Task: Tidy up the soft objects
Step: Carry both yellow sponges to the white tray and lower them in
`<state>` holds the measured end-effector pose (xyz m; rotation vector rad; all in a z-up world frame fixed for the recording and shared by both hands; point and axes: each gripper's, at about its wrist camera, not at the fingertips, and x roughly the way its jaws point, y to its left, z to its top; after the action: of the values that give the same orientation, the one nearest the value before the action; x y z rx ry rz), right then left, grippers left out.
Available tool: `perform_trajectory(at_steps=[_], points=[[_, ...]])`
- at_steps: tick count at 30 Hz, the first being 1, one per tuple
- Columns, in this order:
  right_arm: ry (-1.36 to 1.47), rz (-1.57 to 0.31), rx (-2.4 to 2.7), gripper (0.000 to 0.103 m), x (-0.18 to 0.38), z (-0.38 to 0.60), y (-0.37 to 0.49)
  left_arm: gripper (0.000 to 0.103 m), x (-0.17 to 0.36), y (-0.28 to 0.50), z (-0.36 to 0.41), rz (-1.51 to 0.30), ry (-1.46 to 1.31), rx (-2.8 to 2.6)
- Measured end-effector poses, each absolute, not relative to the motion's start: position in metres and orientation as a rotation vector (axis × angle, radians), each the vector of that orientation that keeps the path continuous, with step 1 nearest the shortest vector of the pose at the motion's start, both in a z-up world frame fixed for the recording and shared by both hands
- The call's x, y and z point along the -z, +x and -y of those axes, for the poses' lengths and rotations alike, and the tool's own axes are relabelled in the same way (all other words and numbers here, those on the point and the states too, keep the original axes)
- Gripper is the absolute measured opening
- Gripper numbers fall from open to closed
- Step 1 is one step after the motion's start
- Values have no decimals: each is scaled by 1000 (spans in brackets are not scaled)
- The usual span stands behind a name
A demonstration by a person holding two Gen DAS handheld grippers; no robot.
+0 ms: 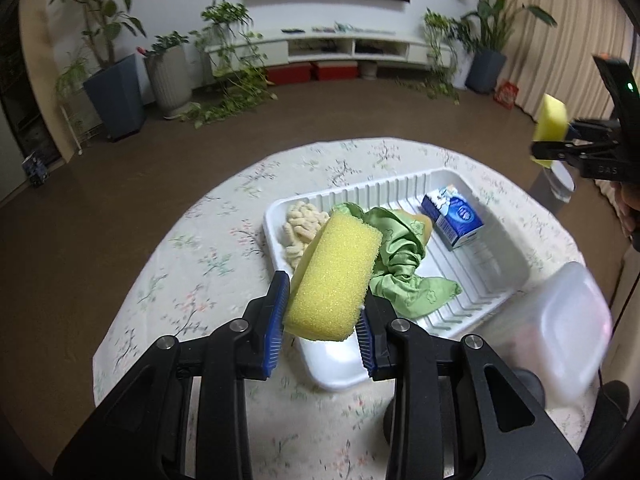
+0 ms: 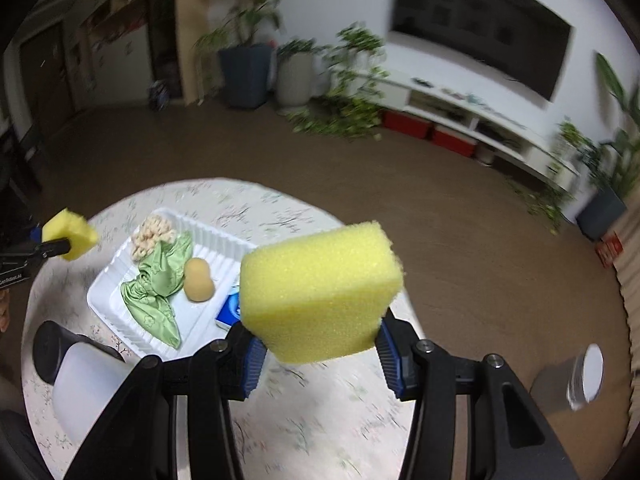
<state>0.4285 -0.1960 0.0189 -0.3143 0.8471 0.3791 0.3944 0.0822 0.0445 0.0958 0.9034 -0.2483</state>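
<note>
Round counter (image 1: 192, 248), floral cloth, carries everything. Largest item on it: white ribbed tray (image 1: 496, 248), toward the counter's far right edge in the left wrist view. Next, a translucent lidded plastic box (image 1: 560, 320) at the near right edge, just beside the tray's near corner; blurred, contents not readable. In the tray already: green satin cloth (image 1: 404, 268) bunched mid-tray, blue tissue pack (image 1: 452, 216) toward the far right corner, cream chenille pad (image 1: 300, 228) at the far left corner, tan gourd-shaped sponge (image 2: 198, 280) beside the cloth. Left gripper (image 1: 324, 312): jaws closed on a yellow sponge block (image 1: 332, 276), held in the air over the tray's near left corner. Right gripper (image 2: 320, 356): jaws pinching a second yellow sponge (image 2: 320, 292), held up off the counter, beyond the tray's right side. Progress, judged: several soft items are gathered in the tray, two sponges are in hand and not yet placed; whether they go to tray or box cannot be told. View differences: the right wrist view shows the gourd sponge whole, plus a grey cylinder (image 2: 576, 380) on the floor; the left wrist view shows only its edge behind the cloth, but gives the tissue pack in full.
</note>
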Motion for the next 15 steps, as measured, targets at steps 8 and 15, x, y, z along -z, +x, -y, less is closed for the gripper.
perform_trajectory(at_steps=[8,15], points=[[-499,-1018,-529,51,39,128,460,29,-10,426,-73,-987,127,288],[-627,-1109,-623,51,77,96,459,28,11,431,-57,-1012,160,342]])
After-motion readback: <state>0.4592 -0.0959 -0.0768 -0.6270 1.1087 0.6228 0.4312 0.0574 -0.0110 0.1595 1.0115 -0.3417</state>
